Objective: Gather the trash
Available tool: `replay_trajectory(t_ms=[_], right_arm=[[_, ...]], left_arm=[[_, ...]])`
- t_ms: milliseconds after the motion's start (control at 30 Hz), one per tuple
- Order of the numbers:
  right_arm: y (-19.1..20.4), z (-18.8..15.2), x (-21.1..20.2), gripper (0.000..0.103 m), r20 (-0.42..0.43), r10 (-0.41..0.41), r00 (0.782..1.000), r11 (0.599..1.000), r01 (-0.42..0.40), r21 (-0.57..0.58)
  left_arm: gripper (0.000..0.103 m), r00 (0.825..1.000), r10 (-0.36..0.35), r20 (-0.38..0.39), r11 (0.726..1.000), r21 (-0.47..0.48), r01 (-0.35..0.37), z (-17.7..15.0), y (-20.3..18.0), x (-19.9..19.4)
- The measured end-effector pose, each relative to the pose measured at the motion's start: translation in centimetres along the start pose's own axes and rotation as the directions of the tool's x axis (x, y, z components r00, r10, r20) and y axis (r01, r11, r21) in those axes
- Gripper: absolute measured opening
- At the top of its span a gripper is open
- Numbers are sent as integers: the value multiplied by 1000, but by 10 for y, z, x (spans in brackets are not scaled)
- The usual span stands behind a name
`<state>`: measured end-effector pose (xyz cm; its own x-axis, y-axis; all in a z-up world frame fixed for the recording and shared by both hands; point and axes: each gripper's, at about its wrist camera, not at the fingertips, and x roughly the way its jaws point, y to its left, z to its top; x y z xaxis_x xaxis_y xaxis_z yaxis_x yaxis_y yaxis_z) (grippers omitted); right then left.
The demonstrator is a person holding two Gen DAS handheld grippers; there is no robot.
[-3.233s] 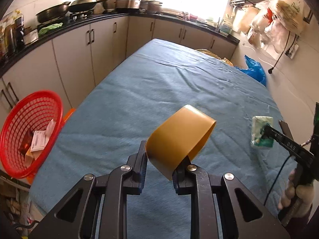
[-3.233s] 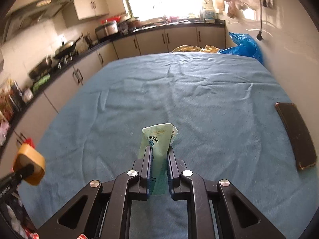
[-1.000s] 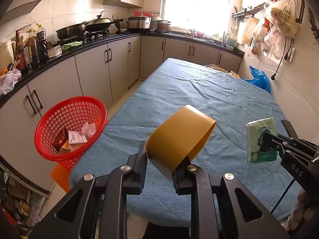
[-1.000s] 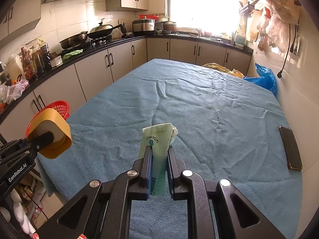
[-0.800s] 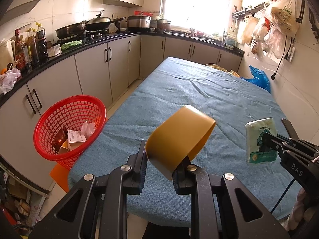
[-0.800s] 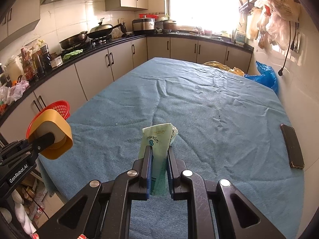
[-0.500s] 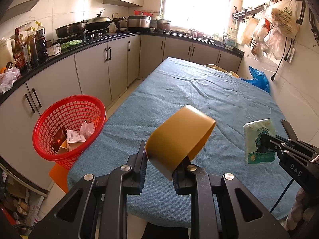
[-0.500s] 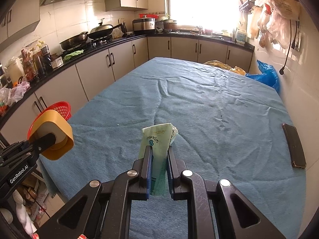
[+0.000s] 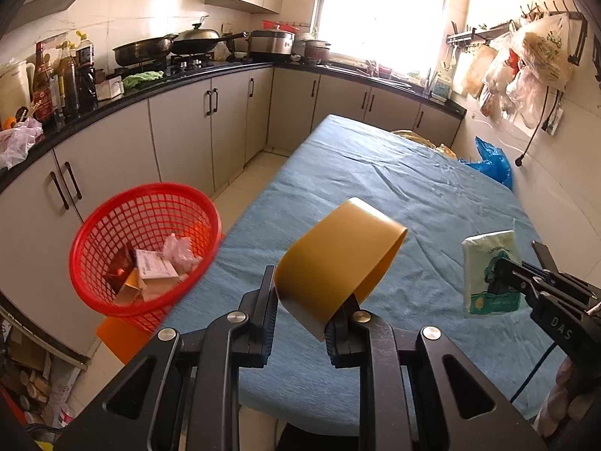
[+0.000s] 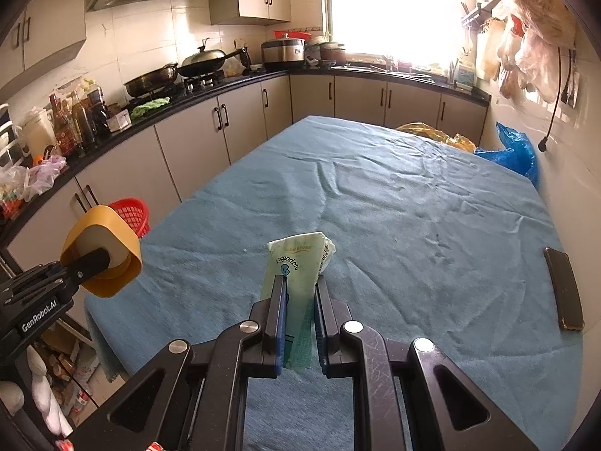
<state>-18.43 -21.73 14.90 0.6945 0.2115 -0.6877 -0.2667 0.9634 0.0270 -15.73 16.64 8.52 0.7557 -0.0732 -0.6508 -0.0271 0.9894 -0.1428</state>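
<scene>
Fuzzy matt blue terry cloth table cover (image 10: 413, 225) ahead of both jaws, bit wrinkly. The smooth yellow tape ring (image 9: 338, 259) looks like semi-gloss plastic, the pale green tissue packet (image 10: 296, 267) shiny film. Left of the jaws: glossy red plastic mesh basket (image 9: 94, 233).

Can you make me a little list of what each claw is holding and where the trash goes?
left claw: shut on yellow tape roll, held up in the air
right claw: shut on green tissue pack
trash place: red basket on the floor, left of the table, with boxes and crumpled paper inside
table: blue cloth, black phone lying on it
</scene>
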Motion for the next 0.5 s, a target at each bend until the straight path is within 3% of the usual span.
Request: replay_trajectory(t_ms=[500], right_arm=[[26,14,22,14,-35,67,997,997,-68,-21]], left_arm=[[20,998,61,11,998,-1,-61,17,39,-5]])
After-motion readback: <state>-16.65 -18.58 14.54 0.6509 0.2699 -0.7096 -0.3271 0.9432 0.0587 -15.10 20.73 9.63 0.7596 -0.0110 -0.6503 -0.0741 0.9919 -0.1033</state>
